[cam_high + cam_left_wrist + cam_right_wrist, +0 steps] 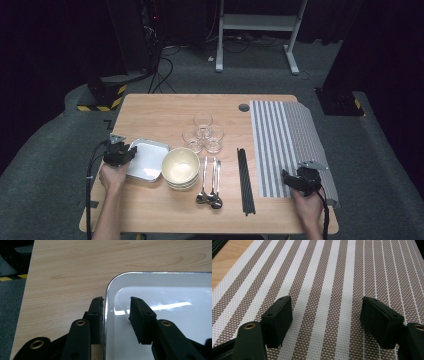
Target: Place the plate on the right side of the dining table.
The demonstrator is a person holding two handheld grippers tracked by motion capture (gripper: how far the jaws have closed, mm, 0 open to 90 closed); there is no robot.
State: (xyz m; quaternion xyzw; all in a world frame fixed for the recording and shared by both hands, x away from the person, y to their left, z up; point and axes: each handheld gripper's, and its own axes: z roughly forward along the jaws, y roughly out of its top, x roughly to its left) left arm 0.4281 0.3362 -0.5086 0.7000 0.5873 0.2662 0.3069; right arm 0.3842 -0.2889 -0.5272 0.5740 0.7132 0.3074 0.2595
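Observation:
A white rectangular tray (150, 161) with a metal rim lies on the wooden table (160, 107) at the left. My left gripper (129, 153) sits at the tray's left edge. In the left gripper view it (118, 301) straddles the tray's rim (105, 315). One pad is outside against the rim and the other is inside over the white floor, with a gap left. My right gripper (291, 179) hovers low over the near end of a brown and white striped placemat (280, 135). Its jaws (327, 302) stand wide open with nothing but the placemat (324, 270) between them.
Stacked cream bowls (180, 167) stand right of the tray. Three clear glasses (203, 132) cluster behind them. Three spoons (210, 182) and black chopsticks (245, 180) lie between the bowls and the placemat. A cable hole (243, 107) is at the table's far edge.

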